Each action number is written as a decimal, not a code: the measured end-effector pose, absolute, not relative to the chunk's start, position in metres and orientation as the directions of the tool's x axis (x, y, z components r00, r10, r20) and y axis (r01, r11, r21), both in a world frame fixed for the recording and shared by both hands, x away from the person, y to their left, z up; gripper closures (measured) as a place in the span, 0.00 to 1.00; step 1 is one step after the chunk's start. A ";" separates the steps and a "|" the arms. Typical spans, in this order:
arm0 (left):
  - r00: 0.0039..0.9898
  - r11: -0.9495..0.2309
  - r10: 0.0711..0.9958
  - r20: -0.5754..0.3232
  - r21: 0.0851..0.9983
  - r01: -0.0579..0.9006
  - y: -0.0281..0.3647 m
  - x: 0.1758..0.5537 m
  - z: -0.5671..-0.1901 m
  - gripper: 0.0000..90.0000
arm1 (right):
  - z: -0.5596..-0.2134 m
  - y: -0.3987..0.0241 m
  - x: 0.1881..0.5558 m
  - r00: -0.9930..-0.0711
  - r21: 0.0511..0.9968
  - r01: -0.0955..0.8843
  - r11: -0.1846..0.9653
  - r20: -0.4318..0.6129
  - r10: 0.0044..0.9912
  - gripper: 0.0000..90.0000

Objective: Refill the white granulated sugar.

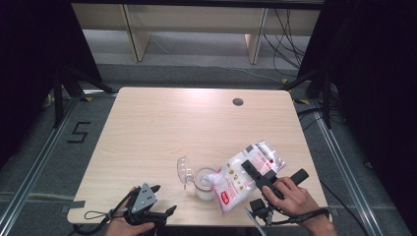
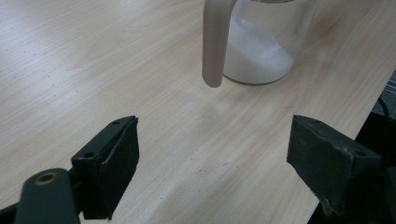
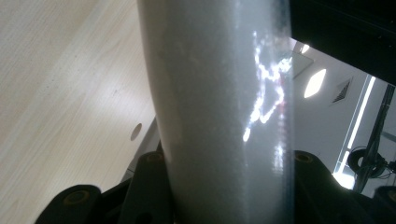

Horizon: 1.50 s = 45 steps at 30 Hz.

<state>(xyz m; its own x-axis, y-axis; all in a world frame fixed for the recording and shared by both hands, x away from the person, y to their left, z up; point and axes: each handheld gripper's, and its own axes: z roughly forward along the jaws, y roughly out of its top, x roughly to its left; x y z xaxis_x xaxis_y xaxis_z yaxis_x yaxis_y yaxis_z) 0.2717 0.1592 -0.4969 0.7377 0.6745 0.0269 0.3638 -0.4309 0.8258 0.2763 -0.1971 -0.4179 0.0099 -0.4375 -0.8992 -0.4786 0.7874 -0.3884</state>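
A clear glass jar (image 1: 204, 184) holding white powder stands near the table's front edge, its hinged lid (image 1: 184, 169) swung open to the left. A plastic bag of white powder (image 1: 236, 181) with red print lies tilted, its lower corner over the jar's mouth. My right gripper (image 1: 248, 168) is shut on the bag; in the right gripper view the bag (image 3: 224, 107) sits squeezed between the jaws of the right gripper (image 3: 224, 186). My left gripper (image 1: 163, 199) rests at the front left edge, open. The left gripper (image 2: 215, 163) faces the jar (image 2: 261, 56) and a pale lid strip (image 2: 214, 46).
The light wooden table (image 1: 162, 123) has a round cable hole (image 1: 238, 102) at the back right. Black stand legs and cables lie on the floor at both sides. A wooden bench frame (image 1: 137, 34) stands beyond the table's far edge.
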 end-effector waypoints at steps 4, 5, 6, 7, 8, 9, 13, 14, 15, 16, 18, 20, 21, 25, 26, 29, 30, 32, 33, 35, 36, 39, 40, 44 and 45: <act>0.739 -0.434 0.674 0.030 0.825 0.362 0.159 0.272 -0.497 0.18 | -0.418 -0.198 0.276 0.011 -0.385 -0.478 0.789 -0.901 -0.433 0.74; 0.738 -0.432 0.674 0.029 0.826 0.363 0.159 0.272 -0.497 0.18 | -0.418 -0.198 0.276 0.014 -0.385 -0.478 0.789 -0.902 -0.432 0.74; 0.737 -0.424 0.676 0.023 0.830 0.363 0.159 0.272 -0.497 0.18 | -0.418 -0.198 0.276 0.011 -0.383 -0.477 0.791 -0.903 -0.430 0.74; 0.725 -0.399 0.688 -0.008 0.831 0.387 0.158 0.270 -0.498 0.18 | -0.417 -0.198 0.276 0.008 -0.381 -0.479 0.791 -0.903 -0.430 0.74; 0.726 -0.400 0.688 -0.006 0.832 0.386 0.158 0.270 -0.497 0.18 | -0.417 -0.197 0.276 0.013 -0.385 -0.478 0.789 -0.902 -0.432 0.74; 0.726 -0.399 0.688 -0.007 0.832 0.386 0.158 0.270 -0.498 0.18 | -0.417 -0.197 0.276 0.013 -0.384 -0.476 0.791 -0.902 -0.431 0.74; 0.726 -0.401 0.687 -0.005 0.831 0.385 0.158 0.270 -0.497 0.18 | -0.417 -0.198 0.276 0.013 -0.383 -0.481 0.789 -0.903 -0.430 0.74; 0.726 -0.400 0.688 -0.006 0.832 0.385 0.158 0.270 -0.497 0.18 | -0.417 -0.198 0.276 0.012 -0.385 -0.478 0.789 -0.901 -0.433 0.75; 0.726 -0.399 0.688 -0.006 0.832 0.385 0.158 0.270 -0.497 0.18 | -0.417 -0.198 0.276 0.015 -0.383 -0.480 0.789 -0.903 -0.429 0.75; 0.726 -0.401 0.687 -0.005 0.831 0.385 0.158 0.270 -0.497 0.18 | -0.416 -0.198 0.276 0.017 -0.393 -0.482 0.783 -0.898 -0.440 0.75; 0.738 -0.425 0.675 0.024 0.830 0.362 0.159 0.272 -0.497 0.18 | -0.416 -0.197 0.276 0.017 -0.392 -0.481 0.784 -0.898 -0.439 0.75; 0.737 -0.427 0.676 0.027 0.828 0.362 0.159 0.272 -0.497 0.18 | -0.417 -0.198 0.276 0.012 -0.384 -0.479 0.790 -0.902 -0.431 0.75; 0.737 -0.424 0.676 0.024 0.830 0.362 0.159 0.272 -0.497 0.18 | -0.417 -0.198 0.276 0.011 -0.383 -0.480 0.789 -0.902 -0.431 0.75; 0.730 -0.414 0.683 0.013 0.831 0.373 0.159 0.271 -0.497 0.18 | -0.417 -0.198 0.276 0.009 -0.383 -0.478 0.791 -0.902 -0.432 0.75; 0.737 -0.425 0.675 0.025 0.830 0.362 0.159 0.272 -0.497 0.18 | -0.417 -0.198 0.276 0.010 -0.383 -0.477 0.791 -0.902 -0.431 0.76; 0.736 -0.424 0.676 0.024 0.830 0.363 0.159 0.272 -0.497 0.18 | -0.417 -0.198 0.276 0.010 -0.384 -0.477 0.790 -0.902 -0.432 0.76; 0.727 -0.403 0.687 -0.002 0.831 0.383 0.158 0.270 -0.497 0.18 | -0.417 -0.198 0.276 0.012 -0.383 -0.479 0.790 -0.903 -0.430 0.76; 0.727 -0.406 0.687 0.003 0.831 0.380 0.158 0.271 -0.497 0.18 | -0.417 -0.198 0.276 0.012 -0.383 -0.478 0.790 -0.902 -0.431 0.76; 0.738 -0.426 0.675 0.025 0.830 0.361 0.159 0.272 -0.497 0.18 | -0.417 -0.198 0.276 0.011 -0.384 -0.479 0.790 -0.902 -0.431 0.76; 0.737 -0.425 0.676 0.024 0.830 0.363 0.159 0.272 -0.497 0.18 | -0.417 -0.198 0.275 0.011 -0.387 -0.477 0.789 -0.900 -0.435 0.76; 0.736 -0.424 0.676 0.024 0.830 0.362 0.159 0.272 -0.497 0.18 | -0.417 -0.198 0.275 0.010 -0.387 -0.477 0.789 -0.900 -0.435 0.76; 0.726 -0.399 0.688 -0.006 0.832 0.385 0.158 0.270 -0.497 0.18 | -0.416 -0.199 0.275 0.011 -0.386 -0.477 0.789 -0.901 -0.434 0.77; 0.727 -0.407 0.686 0.003 0.831 0.380 0.158 0.271 -0.497 0.18 | -0.416 -0.199 0.276 0.013 -0.385 -0.479 0.789 -0.902 -0.432 0.77; 0.737 -0.430 0.676 0.029 0.827 0.362 0.159 0.272 -0.497 0.18 | -0.416 -0.199 0.275 0.013 -0.387 -0.479 0.788 -0.901 -0.434 0.77; 0.736 -0.429 0.676 0.027 0.827 0.363 0.159 0.272 -0.497 0.18 | -0.416 -0.199 0.275 0.014 -0.386 -0.478 0.789 -0.902 -0.432 0.77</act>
